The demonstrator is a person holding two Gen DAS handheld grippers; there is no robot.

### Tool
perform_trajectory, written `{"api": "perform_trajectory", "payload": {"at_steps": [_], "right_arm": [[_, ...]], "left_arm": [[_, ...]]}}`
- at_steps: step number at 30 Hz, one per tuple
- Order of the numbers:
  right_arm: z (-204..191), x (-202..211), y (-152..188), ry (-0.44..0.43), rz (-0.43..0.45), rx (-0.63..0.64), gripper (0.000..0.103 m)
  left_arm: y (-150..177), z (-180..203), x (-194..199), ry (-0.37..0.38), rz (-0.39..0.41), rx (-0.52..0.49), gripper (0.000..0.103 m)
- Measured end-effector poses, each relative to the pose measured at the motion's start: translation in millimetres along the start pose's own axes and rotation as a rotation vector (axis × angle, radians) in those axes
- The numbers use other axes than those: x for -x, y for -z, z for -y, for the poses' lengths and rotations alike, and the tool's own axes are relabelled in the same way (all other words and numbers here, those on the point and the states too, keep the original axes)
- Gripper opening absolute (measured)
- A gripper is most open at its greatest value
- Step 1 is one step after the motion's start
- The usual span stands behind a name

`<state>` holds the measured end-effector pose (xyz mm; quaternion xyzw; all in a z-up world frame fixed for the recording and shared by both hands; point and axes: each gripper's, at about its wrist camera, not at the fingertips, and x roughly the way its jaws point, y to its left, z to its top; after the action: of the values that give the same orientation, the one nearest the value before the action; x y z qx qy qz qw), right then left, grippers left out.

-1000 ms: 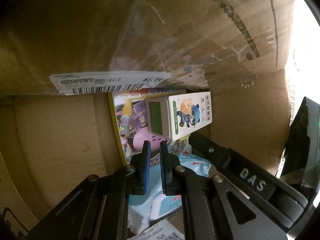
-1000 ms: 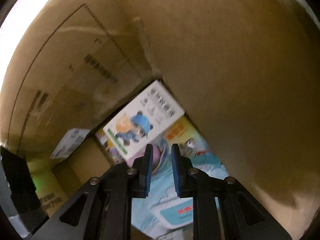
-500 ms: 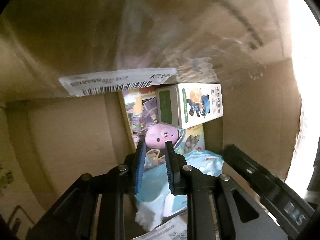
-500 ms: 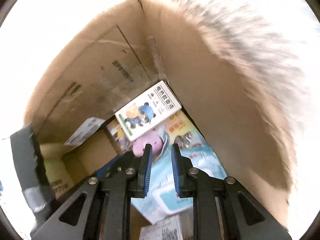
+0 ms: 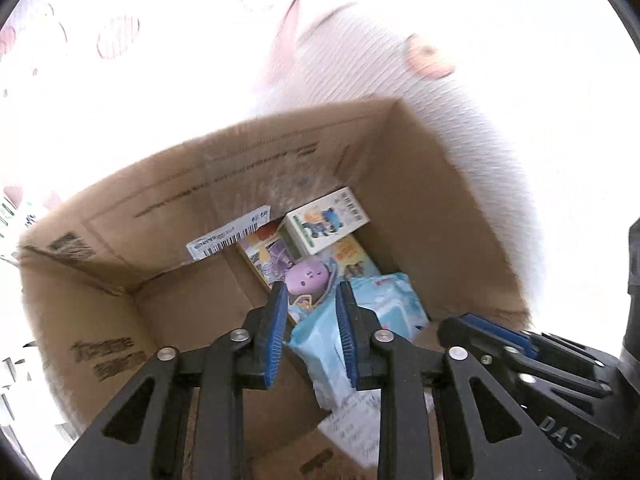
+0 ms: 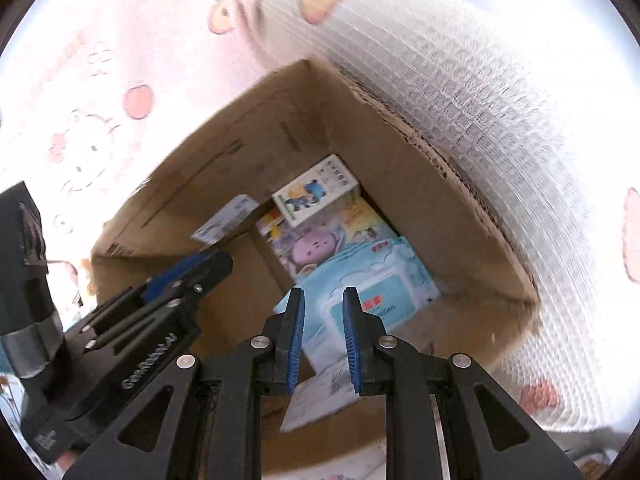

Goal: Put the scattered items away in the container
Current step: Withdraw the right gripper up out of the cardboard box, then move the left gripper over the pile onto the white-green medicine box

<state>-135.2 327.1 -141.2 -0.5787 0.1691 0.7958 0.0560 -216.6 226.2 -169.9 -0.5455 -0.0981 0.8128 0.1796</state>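
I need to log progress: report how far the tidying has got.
Done: a white cartoon-printed carton, a colourful picture book and a pale blue wipes pack lie inside the brown cardboard box. In hand: nothing; both tools, left and right, are empty. Left: no loose items show.

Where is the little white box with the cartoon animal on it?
The white cartoon box lies at the bottom of the cardboard box, in its far corner in both wrist views. It rests on the colourful picture book, beyond the blue wet wipes pack.

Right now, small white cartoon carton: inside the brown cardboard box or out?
In. The white cartoon carton lies at the cardboard box's far corner, atop a colourful picture book.
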Motion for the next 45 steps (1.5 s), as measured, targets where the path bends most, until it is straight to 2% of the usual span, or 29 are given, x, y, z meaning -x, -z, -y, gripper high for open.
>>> {"api": "perform_trajectory", "payload": {"at_steps": [8, 12, 17, 24, 28, 34, 39, 45], "right_arm": [[-38.9, 25.6, 36.1, -0.016, 0.046, 0.149, 0.016], [-55.1, 29.4, 50.9, -0.026, 0.076, 0.175, 0.016], [-72.0, 48.5, 77.3, -0.037, 0.141, 0.191, 0.016], [-108.6, 64.8, 121.3, 0.002, 0.254, 0.282, 0.016], [-134.8, 65.4, 146.0, -0.012, 0.316, 0.338, 0.016], [-184.9, 55.3, 185.2, -0.011, 0.36, 0.524, 0.016], [-212.3, 34.8, 208.5, -0.075, 0.313, 0.605, 0.017], [-244.3, 11.5, 230.2, -0.061, 0.281, 0.733, 0.017]], "left_arm": [[31.0, -7.2, 74.0, 0.019, 0.14, -0.093, 0.019], [39.2, -21.0, 113.8, 0.034, 0.199, -0.088, 0.019], [56.6, -33.2, 147.9, 0.016, 0.286, -0.155, 0.019], [88.8, -62.0, 179.2, -0.002, 0.323, -0.193, 0.019], [118.6, -84.6, 193.6, -0.052, 0.332, -0.205, 0.02], [156.7, -130.0, 203.3, -0.141, 0.295, -0.135, 0.02], [181.3, -175.3, 205.3, -0.209, 0.227, -0.015, 0.02], [195.5, -224.6, 208.5, -0.227, 0.207, 0.157, 0.02]]}}
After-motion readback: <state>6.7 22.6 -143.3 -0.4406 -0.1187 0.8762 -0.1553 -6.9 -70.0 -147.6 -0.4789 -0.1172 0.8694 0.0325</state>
